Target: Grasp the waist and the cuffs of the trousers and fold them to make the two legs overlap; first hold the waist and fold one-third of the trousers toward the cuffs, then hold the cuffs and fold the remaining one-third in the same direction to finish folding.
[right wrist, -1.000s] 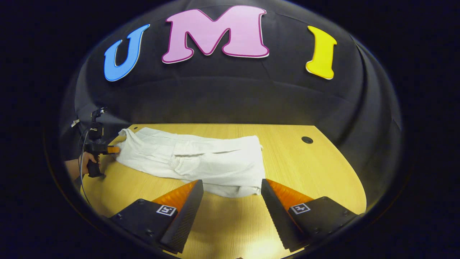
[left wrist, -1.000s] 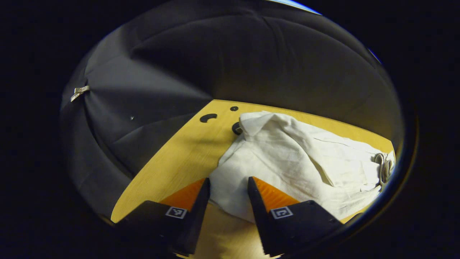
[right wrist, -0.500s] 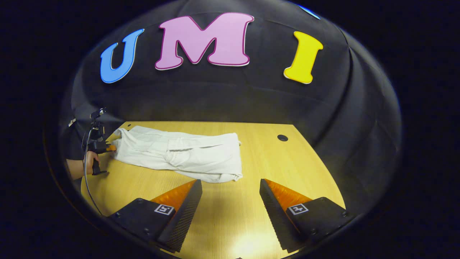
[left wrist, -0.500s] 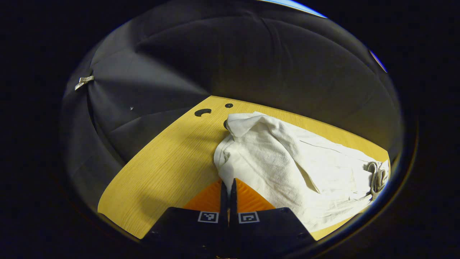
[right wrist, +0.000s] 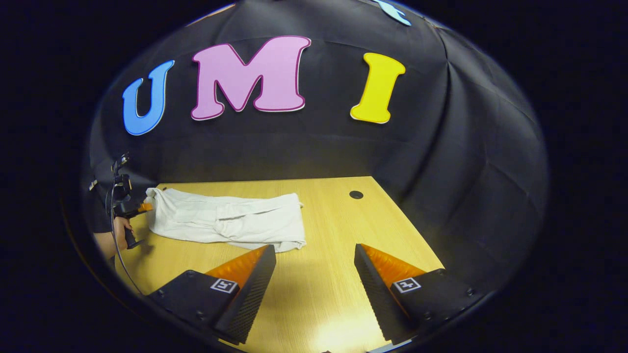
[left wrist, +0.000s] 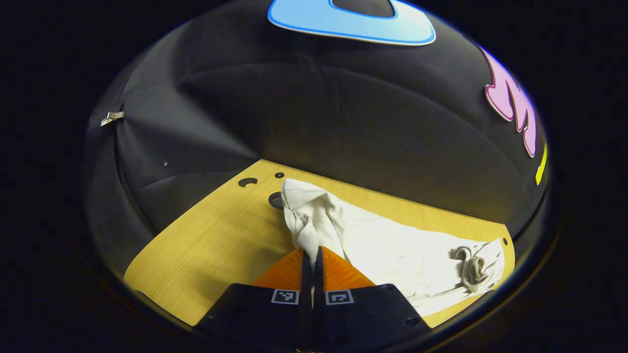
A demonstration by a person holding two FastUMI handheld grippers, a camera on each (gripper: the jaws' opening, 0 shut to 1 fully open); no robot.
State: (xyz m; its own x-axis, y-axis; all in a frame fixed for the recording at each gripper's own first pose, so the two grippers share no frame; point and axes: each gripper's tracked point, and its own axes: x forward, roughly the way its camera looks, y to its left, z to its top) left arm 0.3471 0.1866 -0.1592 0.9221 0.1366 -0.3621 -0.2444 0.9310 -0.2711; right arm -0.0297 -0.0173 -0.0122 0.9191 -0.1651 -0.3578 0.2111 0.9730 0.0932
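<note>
Trousers: lying long on the table, legs seemingly overlapped already.
Left tongs: pinching the trousers' end.
Right tongs: spreading, hovering near the trousers' other end.
Remaining: both third-folds, I judge.

Trousers plain off-white with a greyish-beige drawstring; table yellow wood-grain with black round holes; booth wall black cloth.

Wooden table with round holes, black cloth wall behind.
</note>
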